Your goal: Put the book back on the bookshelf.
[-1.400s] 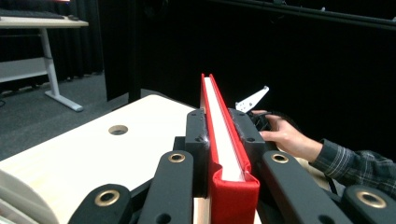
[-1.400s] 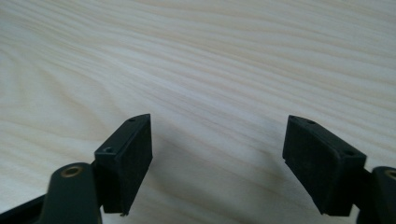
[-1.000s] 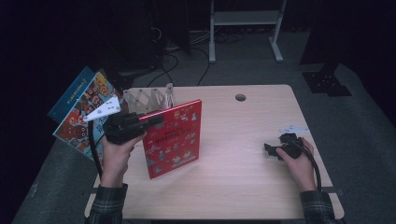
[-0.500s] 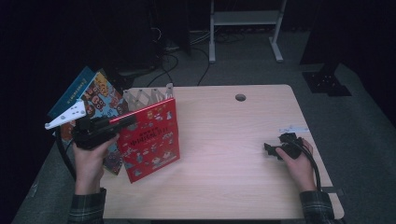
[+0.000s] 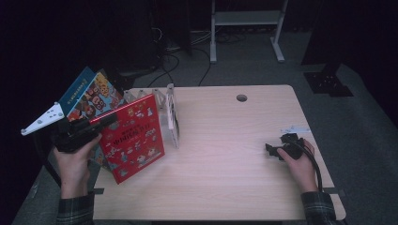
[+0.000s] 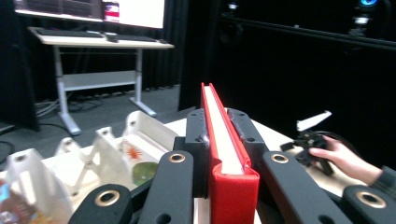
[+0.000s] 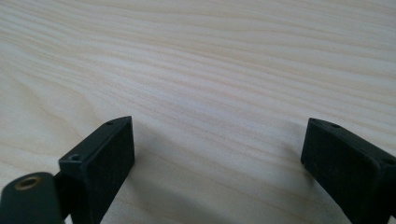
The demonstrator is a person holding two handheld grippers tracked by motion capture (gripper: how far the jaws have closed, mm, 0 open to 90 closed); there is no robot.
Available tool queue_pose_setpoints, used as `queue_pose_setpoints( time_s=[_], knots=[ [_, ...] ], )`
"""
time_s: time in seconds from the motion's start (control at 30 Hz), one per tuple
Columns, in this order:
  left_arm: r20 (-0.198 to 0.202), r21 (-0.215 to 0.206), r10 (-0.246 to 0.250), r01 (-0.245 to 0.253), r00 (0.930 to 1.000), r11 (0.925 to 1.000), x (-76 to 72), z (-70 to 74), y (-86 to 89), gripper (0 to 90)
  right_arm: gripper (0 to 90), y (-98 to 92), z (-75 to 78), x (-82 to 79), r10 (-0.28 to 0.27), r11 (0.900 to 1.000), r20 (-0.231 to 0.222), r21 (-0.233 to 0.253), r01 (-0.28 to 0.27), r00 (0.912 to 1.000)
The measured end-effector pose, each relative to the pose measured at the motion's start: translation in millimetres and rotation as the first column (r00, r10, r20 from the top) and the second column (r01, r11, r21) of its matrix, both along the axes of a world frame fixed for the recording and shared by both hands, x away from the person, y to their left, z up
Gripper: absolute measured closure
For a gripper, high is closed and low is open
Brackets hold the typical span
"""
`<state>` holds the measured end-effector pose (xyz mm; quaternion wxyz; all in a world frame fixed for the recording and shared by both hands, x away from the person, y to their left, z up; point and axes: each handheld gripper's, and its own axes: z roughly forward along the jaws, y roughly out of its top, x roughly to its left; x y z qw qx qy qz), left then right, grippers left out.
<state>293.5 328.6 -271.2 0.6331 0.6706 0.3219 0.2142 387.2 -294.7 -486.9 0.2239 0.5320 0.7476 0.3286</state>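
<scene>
My left gripper (image 5: 106, 122) is shut on the top edge of a red picture book (image 5: 134, 137) and holds it tilted above the table's left edge. In the left gripper view the red book (image 6: 225, 140) stands edge-on, clamped between the two black jaws of the left gripper (image 6: 223, 127). Behind it stands a white slotted book rack (image 5: 171, 116), also seen low at the left (image 6: 105, 149). My right gripper (image 5: 278, 149) rests on the table at the right. It is open (image 7: 217, 149), with bare wood between its jaws.
Two more colourful books (image 5: 89, 96) lean at the table's far left corner, behind my left hand. A round cable hole (image 5: 241, 98) lies near the back edge of the wooden table (image 5: 225, 178). A white-framed desk (image 5: 244, 18) stands on the floor beyond.
My left gripper has carried the red book leftward, off the rack area toward the table's left edge, uncovering the white rack. The right gripper has stayed put.
</scene>
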Motion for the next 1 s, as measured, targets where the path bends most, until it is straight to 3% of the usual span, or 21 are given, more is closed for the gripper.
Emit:
queue_pose_setpoints(
  time_s=[0.2, 0.47, 0.87, 1.0],
  knots=[
    [0.013, 0.004, 0.078, -0.078, 0.9968, 0.9969, 0.8, -1.6, 6.9, 79.8, 8.8, 0.0, 0.0, 0.0, 0.0, 1.0, 0.0, 0.001, 0.0, 1.0],
    [0.035, 0.02, 0.18, -0.18, 0.9831, 0.9834, 7.2, -3.9, 4.8, 79.8, 8.8, 0.0, 0.0, 0.0, 0.0, 1.0, 0.0, 0.0, 0.0, 1.0],
    [0.064, 0.028, 0.313, -0.316, 0.9475, 0.9485, 27.7, -9.8, -4.4, 79.8, 8.8, 0.0, 0.0, 0.0, 0.0, 1.0, 0.0, 0.0, 0.0, 1.0],
    [0.065, 0.014, 0.329, -0.331, 0.9419, 0.9436, 39.2, -13.4, -5.4, 79.8, 8.8, 0.0, 0.0, 0.0, 0.0, 1.0, 0.0, 0.0, 0.0, 1.0]
  ],
)
